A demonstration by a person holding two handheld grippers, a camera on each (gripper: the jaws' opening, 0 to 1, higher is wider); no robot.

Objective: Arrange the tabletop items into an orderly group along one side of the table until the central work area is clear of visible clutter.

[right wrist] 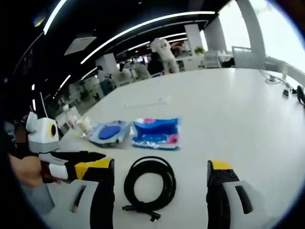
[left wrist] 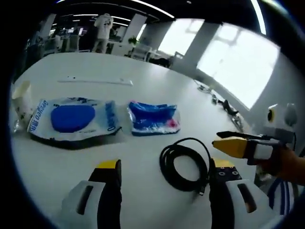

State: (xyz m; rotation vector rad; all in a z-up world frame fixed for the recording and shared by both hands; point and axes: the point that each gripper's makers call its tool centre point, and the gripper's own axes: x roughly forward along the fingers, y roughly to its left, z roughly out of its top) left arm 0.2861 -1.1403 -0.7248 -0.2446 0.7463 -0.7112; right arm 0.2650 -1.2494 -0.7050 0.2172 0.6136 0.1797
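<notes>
A coiled black cable [left wrist: 185, 164] lies flat on the white table [left wrist: 157, 86], just ahead of my left gripper [left wrist: 167, 164], whose jaws stand wide open. The coil sits nearer the right jaw. My right gripper [left wrist: 229, 143] reaches in from the right beside the coil. In the right gripper view that gripper [right wrist: 162, 166] is open too, with the cable [right wrist: 150, 183] between its jaws toward the left one. The left gripper [right wrist: 95, 160] comes in from the left. Beyond the cable lie a large blue-and-white packet [left wrist: 71, 119] and a smaller blue packet [left wrist: 153, 117], side by side.
A thin white strip [left wrist: 95, 80] lies farther back on the table. Crumpled clear plastic [left wrist: 21, 102] sits at the left edge by the large packet. Small dark items [left wrist: 224, 105] rest at the far right edge. A person [left wrist: 102, 28] stands beyond the table.
</notes>
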